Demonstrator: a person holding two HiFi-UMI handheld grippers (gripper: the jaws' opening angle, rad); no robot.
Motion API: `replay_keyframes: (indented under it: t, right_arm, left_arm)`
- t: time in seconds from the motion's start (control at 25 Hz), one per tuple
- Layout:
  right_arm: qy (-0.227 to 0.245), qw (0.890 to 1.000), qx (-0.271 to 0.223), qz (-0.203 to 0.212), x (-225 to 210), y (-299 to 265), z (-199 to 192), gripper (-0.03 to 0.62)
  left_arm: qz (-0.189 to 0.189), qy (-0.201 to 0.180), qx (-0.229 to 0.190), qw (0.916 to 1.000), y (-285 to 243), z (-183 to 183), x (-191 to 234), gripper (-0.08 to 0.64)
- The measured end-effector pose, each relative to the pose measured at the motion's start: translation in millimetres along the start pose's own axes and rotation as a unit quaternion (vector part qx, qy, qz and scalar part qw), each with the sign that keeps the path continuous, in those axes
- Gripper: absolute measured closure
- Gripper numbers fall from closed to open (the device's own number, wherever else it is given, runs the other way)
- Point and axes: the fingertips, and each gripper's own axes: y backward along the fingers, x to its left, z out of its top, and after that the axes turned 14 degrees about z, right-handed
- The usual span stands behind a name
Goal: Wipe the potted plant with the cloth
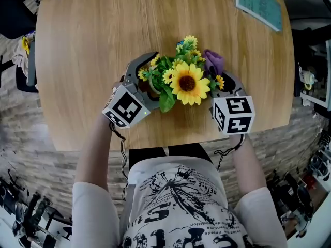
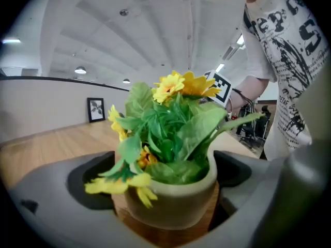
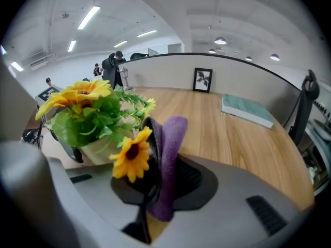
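Wooden table (image 1: pixel 93 45) carries the potted plant (image 1: pixel 181 79) at lower centre, its pot (image 2: pixel 176 203) untouched between the wide-open jaws of the left gripper (image 1: pixel 146 77). The right gripper (image 3: pixel 155 133) has its jaws clamped on the purple cloth (image 3: pixel 168 159), a small sunflower (image 3: pixel 130 156) crowding it; a teal book (image 1: pixel 260 4) lies upper right.

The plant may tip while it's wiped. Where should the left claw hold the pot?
Probably low on the pot's bare round wall, coming in level from its left: leaves and flowers overhang the top. The left claw straddles it, open.
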Motion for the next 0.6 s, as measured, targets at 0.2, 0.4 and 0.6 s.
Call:
replay_keyframes:
  t: [0.2,0.4,0.6]
  right_arm:
    - [0.002,1.0,-0.002,0.006,0.2,-2.7,2.2,0.512]
    - [0.002,1.0,0.001,0.013,-0.6,-3.5,1.6,0.512]
    - [-0.002,1.0,-0.001,0.012,3.9,-2.9,0.0,0.512]
  left_arm:
    - [-0.009,0.012,-0.007,0.9999,-9.8,3.5,-2.1,-0.026]
    - [-0.01,0.003,-0.009,0.9999,-9.3,2.8,-5.5,0.02]
    - [0.017,0.017,0.007,0.9997,-5.1,-0.5,-3.9,0.021]
